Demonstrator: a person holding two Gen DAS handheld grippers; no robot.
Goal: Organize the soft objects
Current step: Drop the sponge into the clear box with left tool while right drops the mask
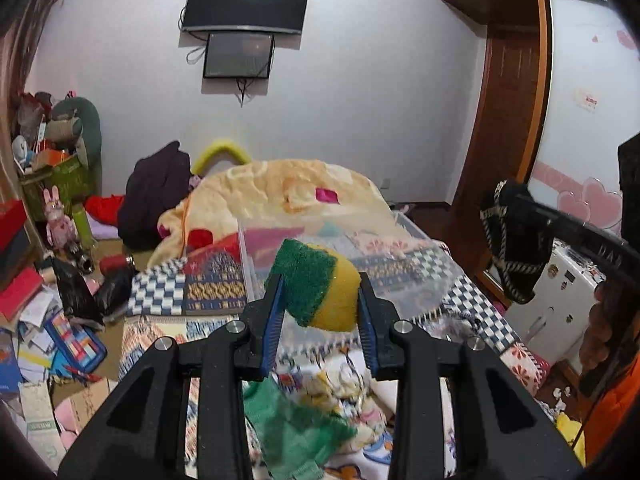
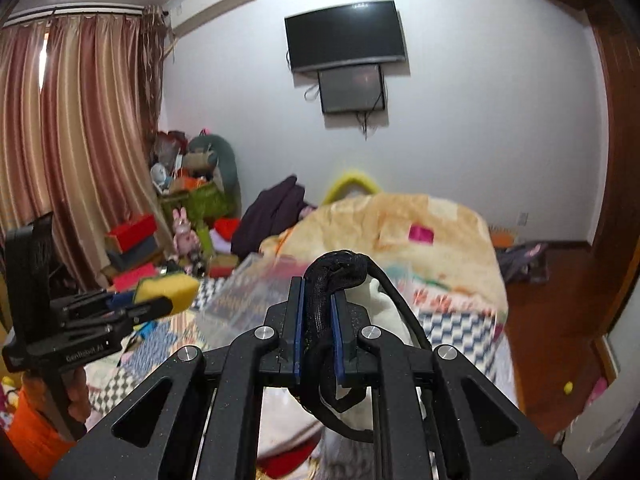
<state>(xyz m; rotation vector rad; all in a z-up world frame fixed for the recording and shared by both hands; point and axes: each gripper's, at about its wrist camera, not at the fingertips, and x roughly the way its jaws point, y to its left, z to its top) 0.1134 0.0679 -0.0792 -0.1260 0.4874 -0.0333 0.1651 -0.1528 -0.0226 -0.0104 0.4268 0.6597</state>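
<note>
Gripping a yellow sponge with a green scouring face (image 1: pixel 320 284), the left tongs (image 1: pixel 320 300) hold it lifted above the bed (image 1: pixel 472 300), just in front of the near edge of a clear plastic bin (image 1: pixel 416 264). The right tongs (image 2: pixel 319 312) are clenched on a black knitted cloth (image 2: pixel 336 268) with white fabric hanging beneath it, held up at the right. A green mesh cloth (image 1: pixel 296 432) lies on the patterned quilt near the camera. A peach blanket (image 1: pixel 288 192) is heaped at the far end.
</note>
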